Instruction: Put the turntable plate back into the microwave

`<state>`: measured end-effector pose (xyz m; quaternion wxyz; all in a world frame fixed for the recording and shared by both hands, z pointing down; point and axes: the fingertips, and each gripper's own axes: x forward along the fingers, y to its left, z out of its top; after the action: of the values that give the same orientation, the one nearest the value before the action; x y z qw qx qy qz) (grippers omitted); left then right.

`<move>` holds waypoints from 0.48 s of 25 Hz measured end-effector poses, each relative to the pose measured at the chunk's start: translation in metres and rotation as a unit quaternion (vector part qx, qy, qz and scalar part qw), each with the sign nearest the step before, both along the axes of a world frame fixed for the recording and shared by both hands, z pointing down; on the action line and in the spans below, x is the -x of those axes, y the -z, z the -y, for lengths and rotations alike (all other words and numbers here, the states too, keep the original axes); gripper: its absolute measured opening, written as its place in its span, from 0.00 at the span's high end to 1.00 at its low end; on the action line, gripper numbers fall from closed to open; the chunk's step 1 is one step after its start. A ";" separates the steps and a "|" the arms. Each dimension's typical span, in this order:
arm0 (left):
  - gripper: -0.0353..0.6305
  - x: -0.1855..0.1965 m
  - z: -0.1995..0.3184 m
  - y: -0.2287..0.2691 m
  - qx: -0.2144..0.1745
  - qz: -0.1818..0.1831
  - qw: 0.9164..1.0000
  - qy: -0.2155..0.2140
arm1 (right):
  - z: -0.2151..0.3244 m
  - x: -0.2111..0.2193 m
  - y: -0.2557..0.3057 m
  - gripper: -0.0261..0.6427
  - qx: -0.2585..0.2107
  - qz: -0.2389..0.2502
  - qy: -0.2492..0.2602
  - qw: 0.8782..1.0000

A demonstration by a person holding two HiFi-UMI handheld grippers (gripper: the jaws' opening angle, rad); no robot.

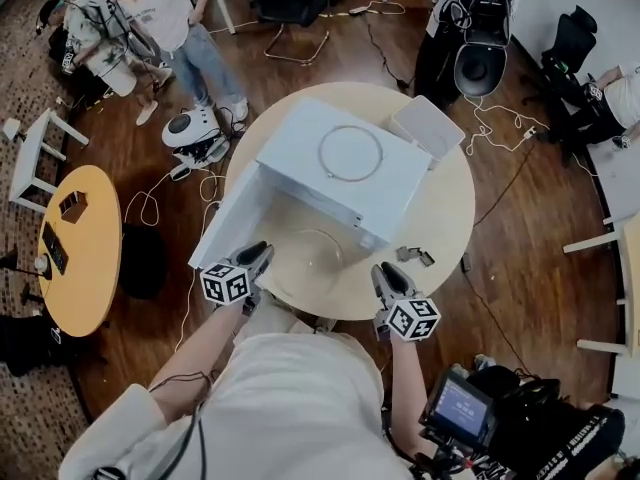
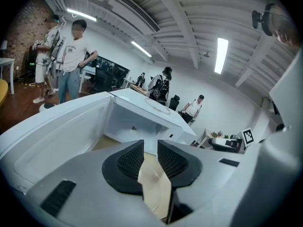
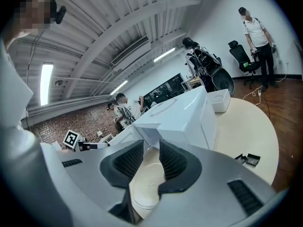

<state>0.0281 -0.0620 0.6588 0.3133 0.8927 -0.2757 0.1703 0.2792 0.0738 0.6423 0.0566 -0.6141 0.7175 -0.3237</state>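
I am holding my left claw (image 1: 258,255) and right claw (image 1: 388,273) a little open, pinching nothing. The clear turntable plate (image 1: 308,260) is lying on the bench (image 1: 445,218) by the open microwave (image 1: 340,168), hard to see.

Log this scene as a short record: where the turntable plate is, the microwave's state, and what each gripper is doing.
microwave: on the round table, door open, no plate inside
turntable plate: flat on table before the opening, between the grippers
ring: on the microwave's top
left gripper: by plate's left edge, jaws slightly apart, gripping nothing
right gripper: by plate's right edge, jaws slightly apart, gripping nothing
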 end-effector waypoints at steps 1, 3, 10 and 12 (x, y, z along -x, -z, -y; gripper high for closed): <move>0.84 0.004 0.000 -0.008 0.005 0.007 1.000 0.001 | 0.000 0.004 -0.008 0.83 0.007 0.005 0.003 1.000; 0.83 0.009 0.002 -0.026 0.015 0.022 1.000 0.000 | 0.001 0.011 -0.025 0.83 0.025 0.016 0.006 1.000; 0.81 0.022 0.007 -0.093 0.058 0.072 0.996 -0.006 | 0.003 0.038 -0.096 0.83 0.102 0.031 0.022 0.994; 0.81 0.026 0.009 -0.109 0.076 0.084 0.993 -0.008 | 0.003 0.045 -0.115 0.83 0.125 0.035 0.023 0.991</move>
<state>0.0022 -0.0706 0.7681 0.3546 0.8508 -0.2803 0.2679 0.2343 0.0711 0.7578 -0.0031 -0.5883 0.6824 -0.4337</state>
